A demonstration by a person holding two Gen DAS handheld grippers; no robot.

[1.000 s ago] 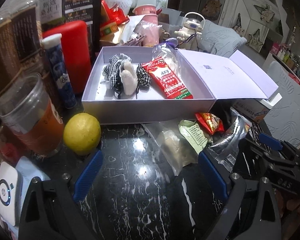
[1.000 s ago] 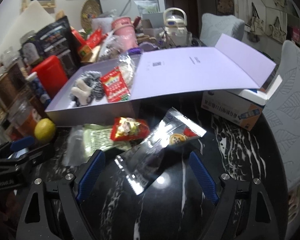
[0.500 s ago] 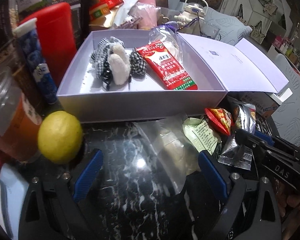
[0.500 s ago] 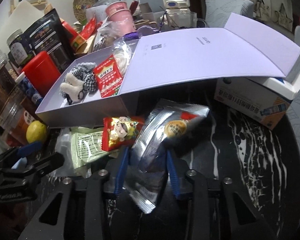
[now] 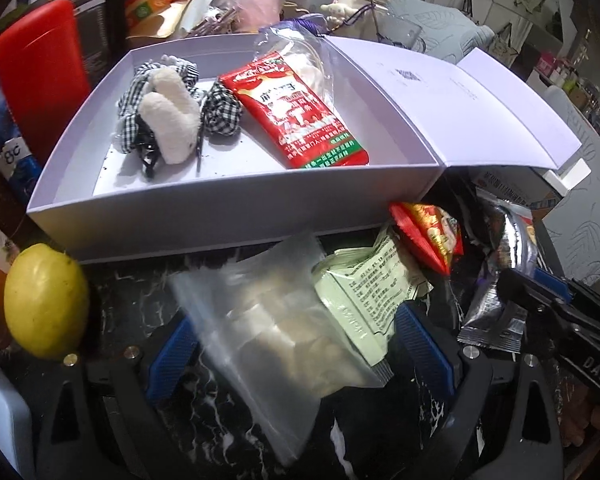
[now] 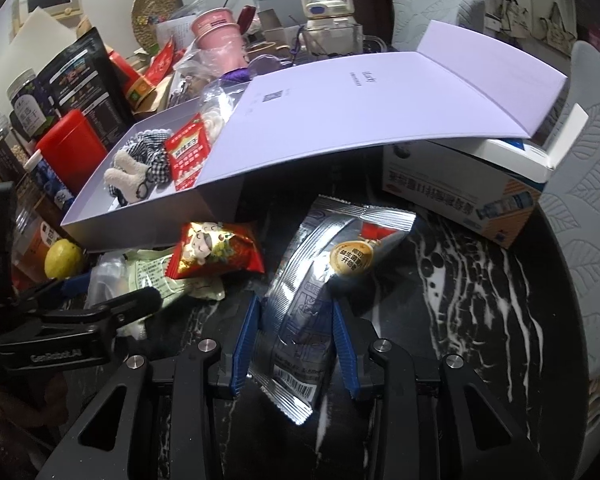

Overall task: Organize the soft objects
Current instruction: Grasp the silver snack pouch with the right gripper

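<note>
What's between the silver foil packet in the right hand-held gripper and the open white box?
Nothing walls it off. The right hand-held gripper is shut on the silver foil packet. The red snack packet lies before the white box's front wall, left of the direct path. The wall itself must be cleared by lifting.
</note>
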